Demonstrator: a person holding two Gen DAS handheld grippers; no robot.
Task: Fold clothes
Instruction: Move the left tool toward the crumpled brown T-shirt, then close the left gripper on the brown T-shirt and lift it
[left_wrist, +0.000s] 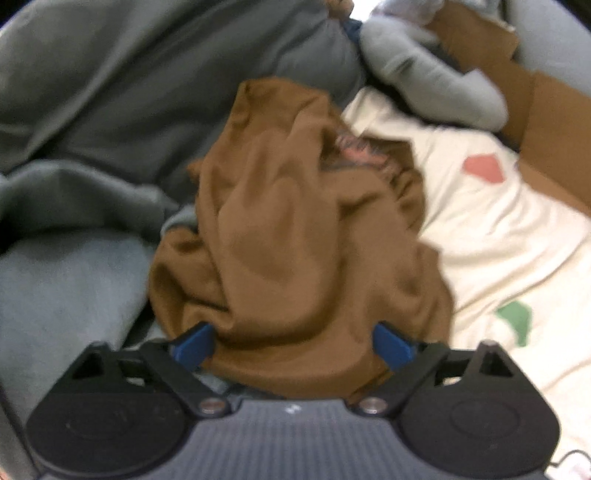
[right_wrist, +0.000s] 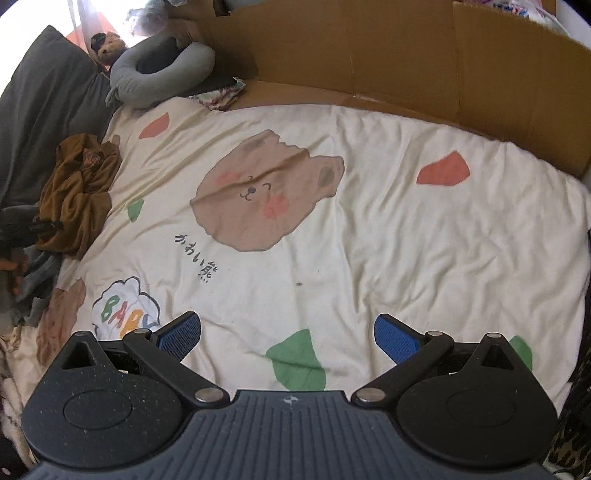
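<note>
Right wrist: bare cream sheet (right_wrist: 369, 240), cardboard-edged.

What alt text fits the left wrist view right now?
A crumpled brown garment fills the centre, its near edge lying between the wide-open blue fingers of the left gripper. It rests on a cream printed sheet, with dark grey bedding to the left; the picture is blurred.
</note>
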